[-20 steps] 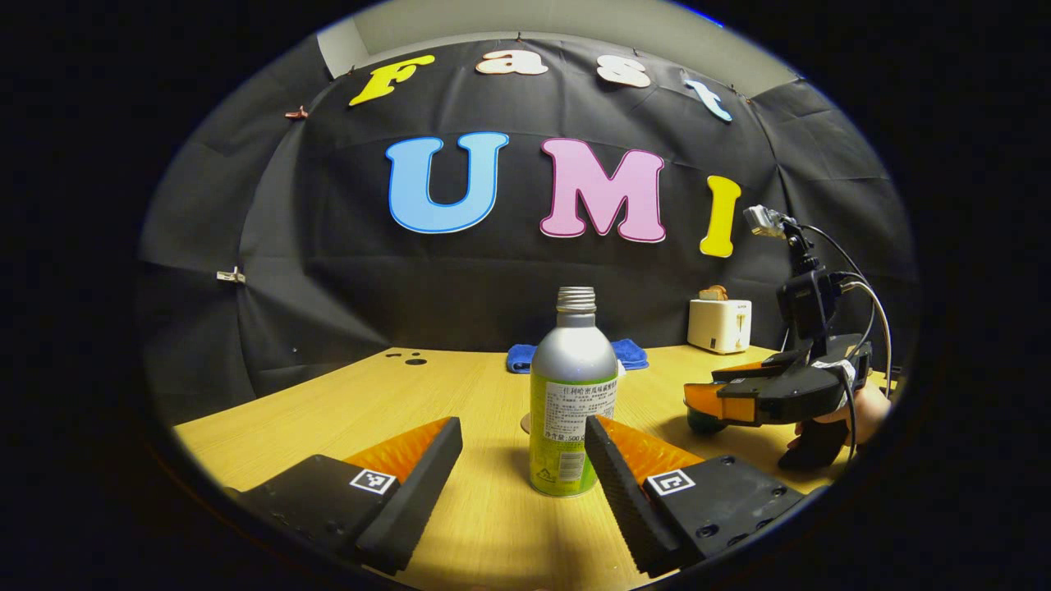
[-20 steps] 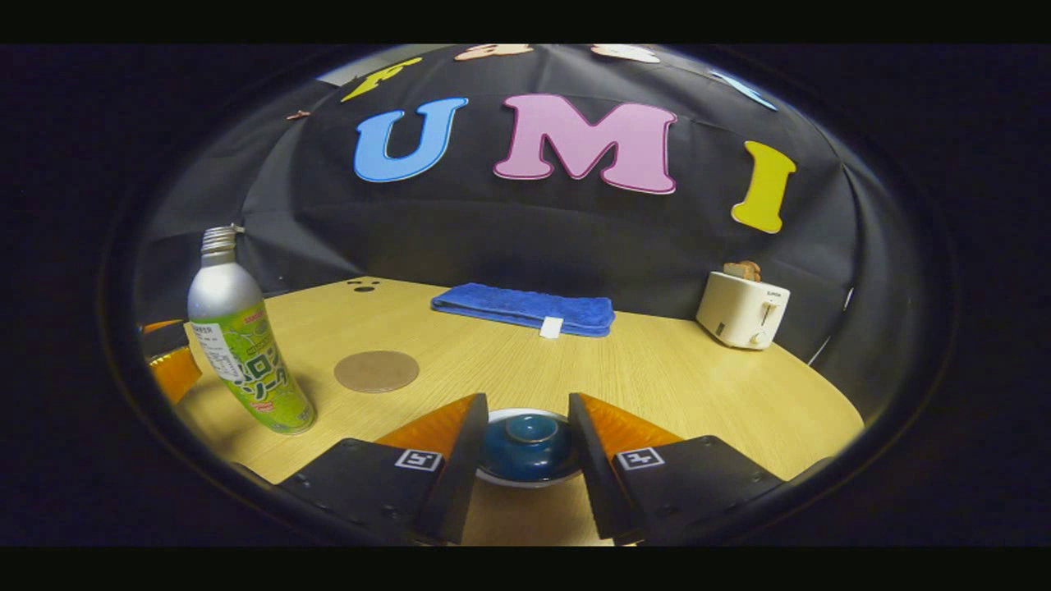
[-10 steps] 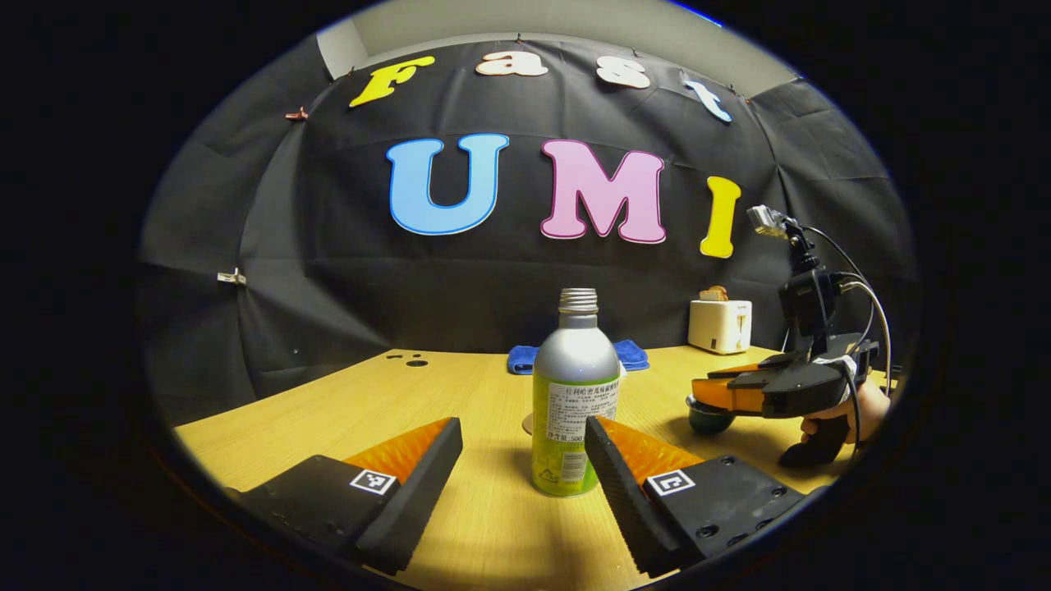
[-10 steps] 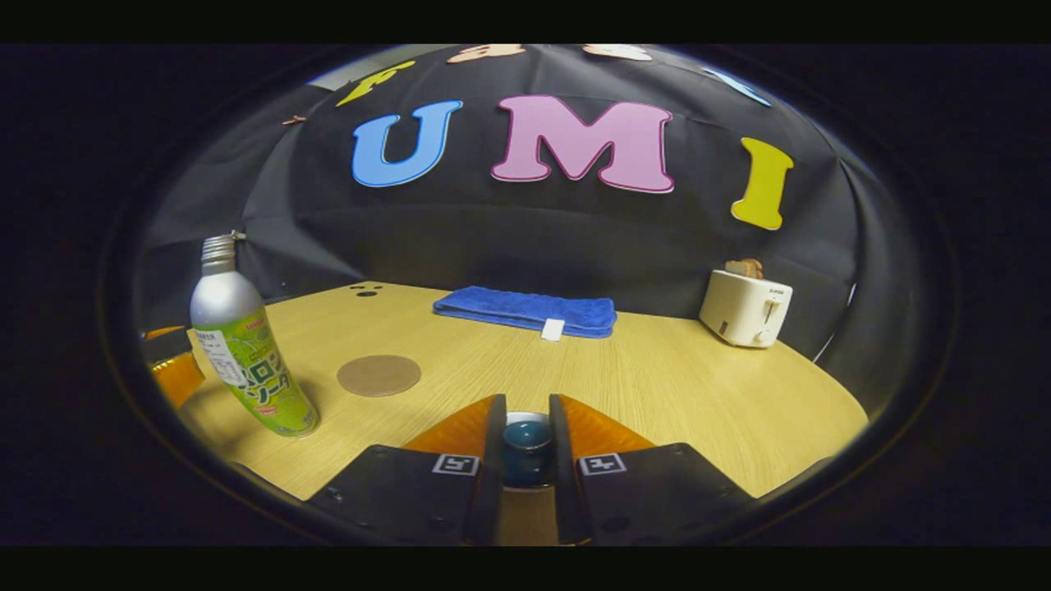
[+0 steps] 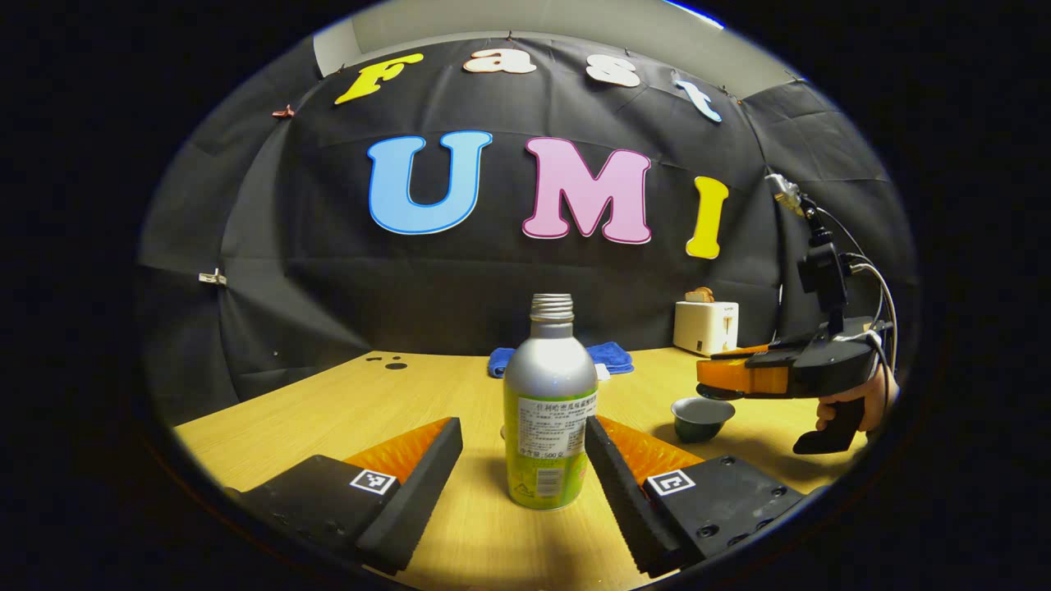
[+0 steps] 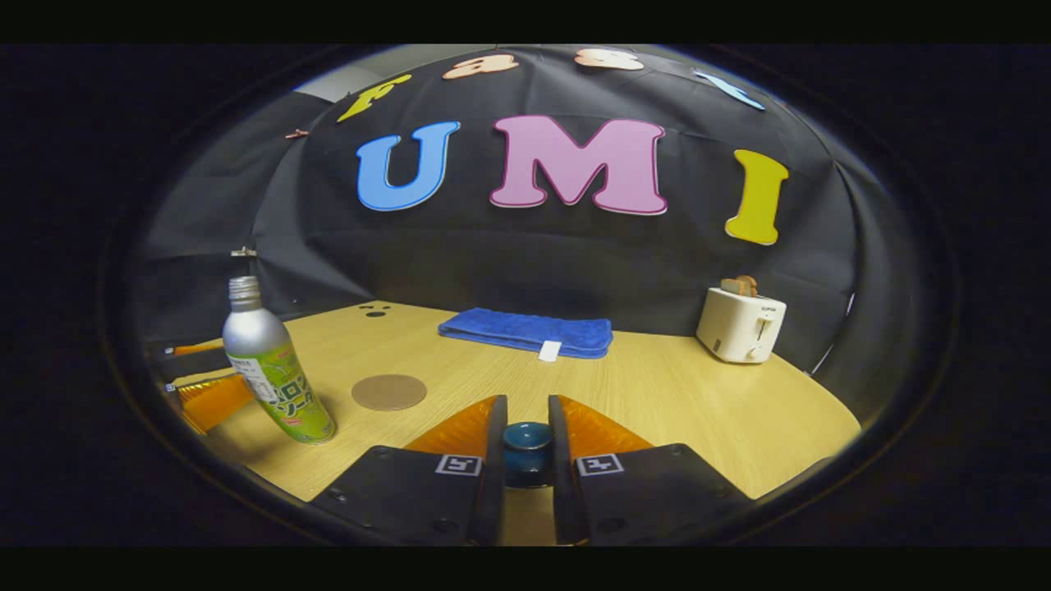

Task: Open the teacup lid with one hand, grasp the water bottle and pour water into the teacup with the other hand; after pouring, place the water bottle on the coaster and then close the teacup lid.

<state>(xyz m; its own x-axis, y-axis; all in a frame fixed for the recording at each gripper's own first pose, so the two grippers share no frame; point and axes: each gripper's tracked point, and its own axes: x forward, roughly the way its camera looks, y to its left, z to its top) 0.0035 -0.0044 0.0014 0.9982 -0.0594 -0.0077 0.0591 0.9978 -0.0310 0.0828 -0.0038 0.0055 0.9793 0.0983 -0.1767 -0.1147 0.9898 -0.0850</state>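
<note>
One step done — the right gripper [image 6: 525, 443] is clamped on the lid [image 6: 526, 439], held above the cup [image 5: 702, 417]. The left gripper [image 5: 523, 447], jaws apart, flanks the bottle [image 5: 548, 410]; pouring, coaster [image 6: 388, 392] and closing remain.

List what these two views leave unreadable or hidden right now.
- Teacup lid: right gripper view, its rim hidden between the right gripper fingers.
- Teacup contents: left gripper view, too far and dark.
- Coaster: left gripper view, mostly behind the water bottle.
- Left gripper: open, astride the bottle; contact unclear.
</note>
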